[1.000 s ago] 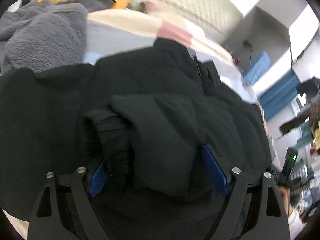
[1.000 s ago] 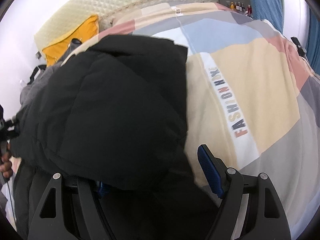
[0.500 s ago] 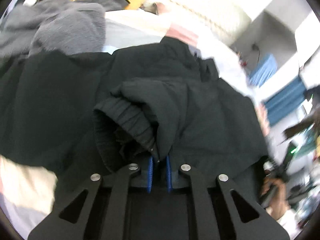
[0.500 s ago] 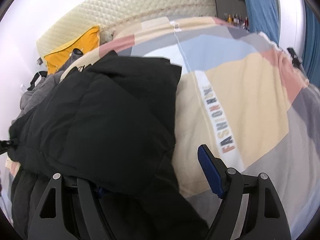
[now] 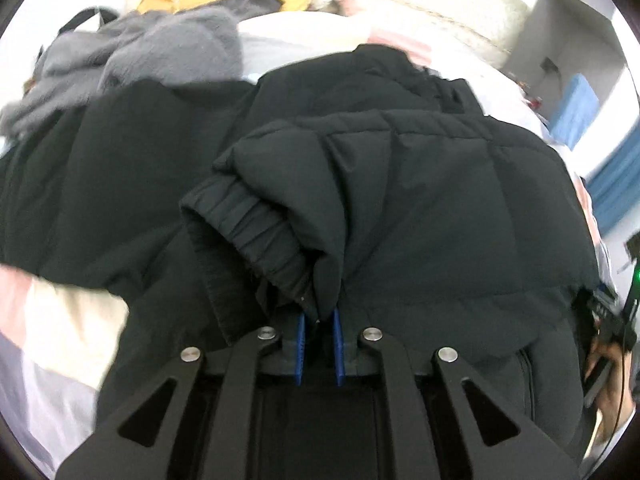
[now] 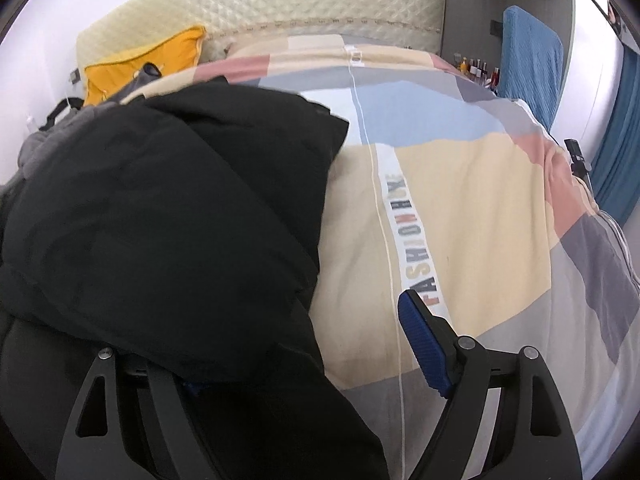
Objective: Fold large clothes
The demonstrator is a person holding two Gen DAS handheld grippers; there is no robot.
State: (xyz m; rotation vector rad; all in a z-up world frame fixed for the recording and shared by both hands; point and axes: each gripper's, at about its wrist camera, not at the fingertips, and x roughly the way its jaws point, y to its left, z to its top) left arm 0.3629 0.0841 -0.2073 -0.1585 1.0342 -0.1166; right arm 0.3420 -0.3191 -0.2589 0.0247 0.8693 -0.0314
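A black puffer jacket [image 5: 440,208] lies spread on the bed. My left gripper [image 5: 319,322] is shut on a fold of its sleeve just beside the ribbed cuff [image 5: 248,224], and the cloth bunches up between the blue pads. In the right wrist view the jacket [image 6: 168,208] fills the left half. My right gripper [image 6: 304,344] stands open at the jacket's right edge. The cloth drapes over and hides its left finger, while its right pad [image 6: 424,344] is bare above the bedspread.
The patchwork bedspread [image 6: 460,200] stretches to the right of the jacket. A grey fleece garment [image 5: 160,52] and a yellow pillow [image 6: 140,68] lie by the quilted headboard [image 6: 280,4]. A hand [image 5: 608,368] shows at the right edge of the left wrist view.
My left gripper went from wide open around the sleeve to shut on it, and it has drawn the sleeve along over the jacket. The right gripper stayed open and barely moved.
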